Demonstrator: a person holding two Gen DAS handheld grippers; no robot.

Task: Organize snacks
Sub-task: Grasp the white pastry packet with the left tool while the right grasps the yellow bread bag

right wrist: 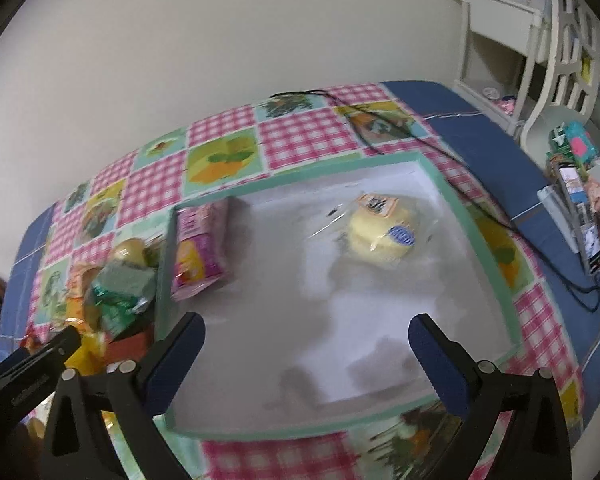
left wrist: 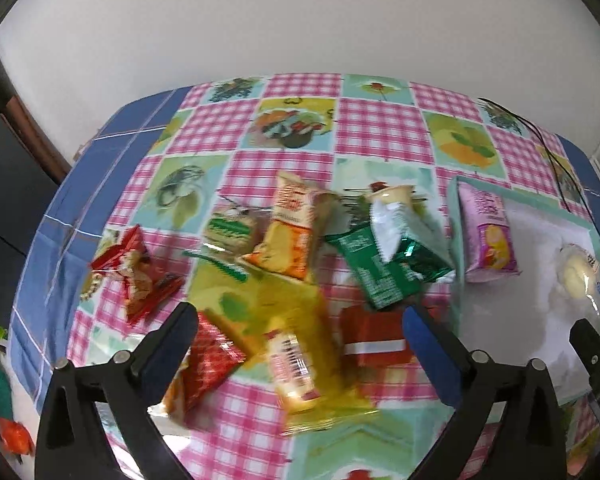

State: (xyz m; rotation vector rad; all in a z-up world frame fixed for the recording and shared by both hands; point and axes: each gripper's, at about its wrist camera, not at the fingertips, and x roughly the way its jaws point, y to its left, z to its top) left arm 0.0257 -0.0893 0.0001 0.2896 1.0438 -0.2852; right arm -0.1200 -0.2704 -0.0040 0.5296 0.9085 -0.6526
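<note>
Inside tray [right wrist: 488, 240]: perhaps two snacks [right wrist: 380, 236].

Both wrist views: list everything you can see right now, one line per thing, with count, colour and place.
tray: one, mint-green rim, white floor, right side of the table
pink packet: one, pink, inside the tray against its left wall
wrapped bun: one, pale yellow in clear wrap, inside the tray toward the back
loose snack packets: a pile, count unclear; red, orange, yellow and green, on the cloth left of the tray
tablecloth: one, pink check with fruit squares, blue border
black cable: one, across the cloth behind and right of the tray
left tool: open, nothing between the fingers, above the pile
right tool: open, nothing held, above the tray
</note>
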